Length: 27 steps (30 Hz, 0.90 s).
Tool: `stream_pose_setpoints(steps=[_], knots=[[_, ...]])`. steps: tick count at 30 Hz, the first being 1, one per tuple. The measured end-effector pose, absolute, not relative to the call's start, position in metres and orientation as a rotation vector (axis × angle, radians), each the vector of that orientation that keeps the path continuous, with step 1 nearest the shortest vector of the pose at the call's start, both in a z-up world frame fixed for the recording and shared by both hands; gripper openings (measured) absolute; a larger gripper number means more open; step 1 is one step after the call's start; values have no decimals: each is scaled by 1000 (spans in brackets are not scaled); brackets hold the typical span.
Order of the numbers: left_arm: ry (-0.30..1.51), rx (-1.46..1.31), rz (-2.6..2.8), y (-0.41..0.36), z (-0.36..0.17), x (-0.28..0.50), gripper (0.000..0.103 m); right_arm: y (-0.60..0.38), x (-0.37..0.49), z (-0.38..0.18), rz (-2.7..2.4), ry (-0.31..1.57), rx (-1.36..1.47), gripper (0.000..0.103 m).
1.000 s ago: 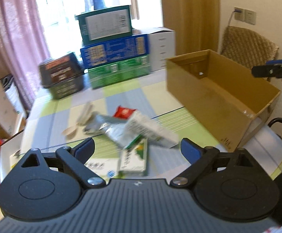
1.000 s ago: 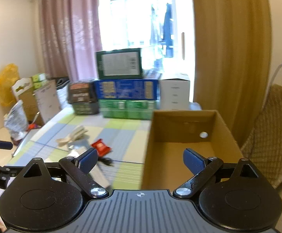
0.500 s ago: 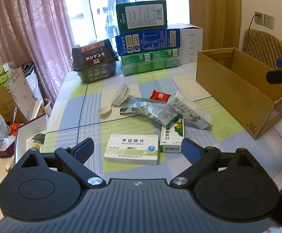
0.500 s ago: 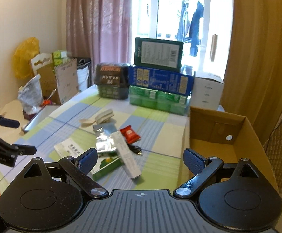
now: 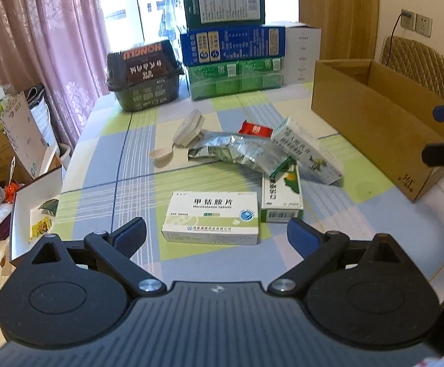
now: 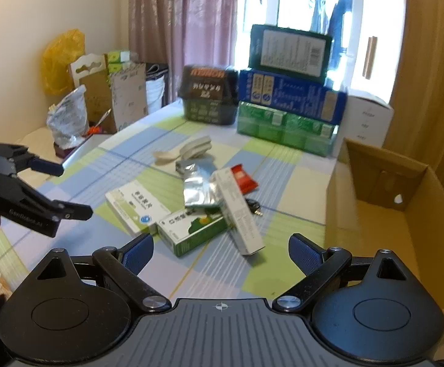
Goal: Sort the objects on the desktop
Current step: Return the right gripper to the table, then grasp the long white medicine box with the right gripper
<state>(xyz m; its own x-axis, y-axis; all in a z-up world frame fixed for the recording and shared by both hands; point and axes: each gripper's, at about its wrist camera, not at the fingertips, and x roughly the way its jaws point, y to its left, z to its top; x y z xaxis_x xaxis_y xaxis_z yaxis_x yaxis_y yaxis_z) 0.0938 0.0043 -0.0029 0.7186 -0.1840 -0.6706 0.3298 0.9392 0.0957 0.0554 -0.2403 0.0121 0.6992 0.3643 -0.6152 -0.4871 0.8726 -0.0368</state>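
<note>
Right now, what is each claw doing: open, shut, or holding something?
Left claw: open, holding nothing, hovering over the white pill box.
Right claw: open, holding nothing, above the table beside the cardboard box.

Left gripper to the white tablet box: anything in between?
Nothing visible. The left gripper is open, and the white tablet box lies flat right ahead of its fingertips on bare tablecloth. The green box sits beside it, not in the path.

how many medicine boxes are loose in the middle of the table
3: a white-and-green box nearest the left gripper, a green box to its right, and a long white box leaning across the pile. The foil pouch may hide more.
</note>
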Motion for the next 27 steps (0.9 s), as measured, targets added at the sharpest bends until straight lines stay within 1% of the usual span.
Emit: stream_pose_setpoints(steps=[8, 16, 21, 27], knots=[[763, 230, -297, 8, -34, 120, 97, -230, 72, -25, 498, 697, -177, 93], [834, 256, -349, 3, -58, 140, 97, -234, 85, -51, 512, 711, -183, 93], [829, 306, -354, -10, -63, 137, 97, -239, 101, -66, 513, 714, -199, 92], [824, 269, -326, -14, -63, 139, 97, -243, 128, -75, 494, 708, -215, 92]])
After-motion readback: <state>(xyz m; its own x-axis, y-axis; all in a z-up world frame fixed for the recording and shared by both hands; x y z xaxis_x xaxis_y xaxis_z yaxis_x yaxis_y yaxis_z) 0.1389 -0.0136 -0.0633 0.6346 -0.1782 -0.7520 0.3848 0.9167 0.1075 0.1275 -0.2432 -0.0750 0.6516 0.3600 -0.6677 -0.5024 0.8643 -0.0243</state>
